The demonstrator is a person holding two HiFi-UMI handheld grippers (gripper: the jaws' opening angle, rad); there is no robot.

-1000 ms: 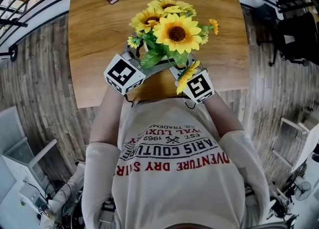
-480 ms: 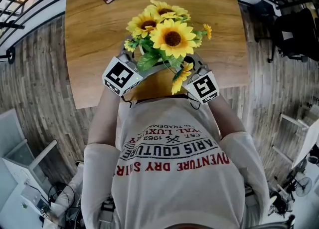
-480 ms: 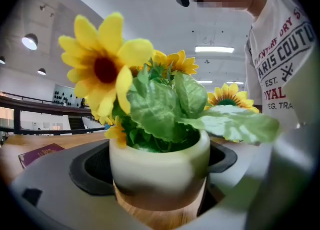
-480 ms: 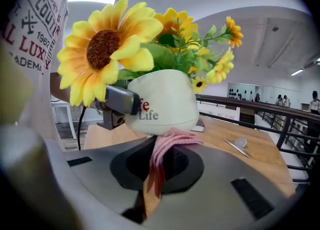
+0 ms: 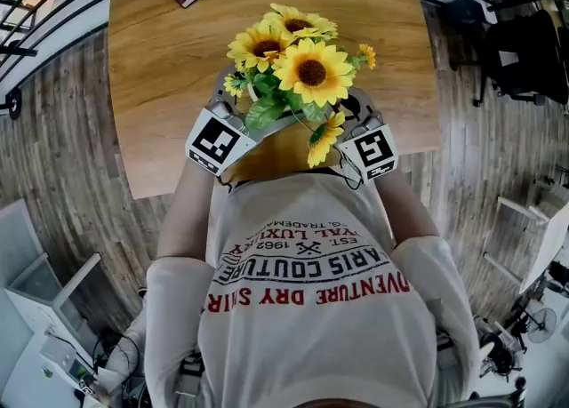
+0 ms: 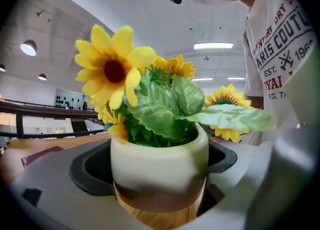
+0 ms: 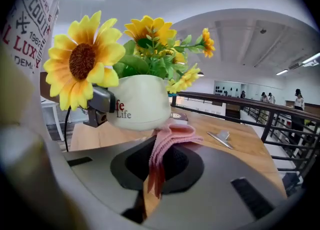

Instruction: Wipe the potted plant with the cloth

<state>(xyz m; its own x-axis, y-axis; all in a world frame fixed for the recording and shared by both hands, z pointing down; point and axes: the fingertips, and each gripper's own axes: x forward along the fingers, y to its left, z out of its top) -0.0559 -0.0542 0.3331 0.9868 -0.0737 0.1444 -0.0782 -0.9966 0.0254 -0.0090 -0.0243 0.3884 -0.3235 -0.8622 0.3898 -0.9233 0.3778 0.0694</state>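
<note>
**Cloth meeting the pot**

The left tongs are clamping the cream pot of the potted plant, which is sitting by the near edge of the table. The right tongs are pinching the pink cloth, and its bunched end is touching the pot's lower right wall. The wiping step seems under way. The next move likely calls for dragging the cloth around the wall without tipping the flowers.

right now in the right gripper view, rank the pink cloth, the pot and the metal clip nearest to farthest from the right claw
1. pink cloth, pinched in the right claw itself.
2. pot, just beyond, at the cloth's bunched end.
3. metal clip, farther out on the table, to the right.
</note>
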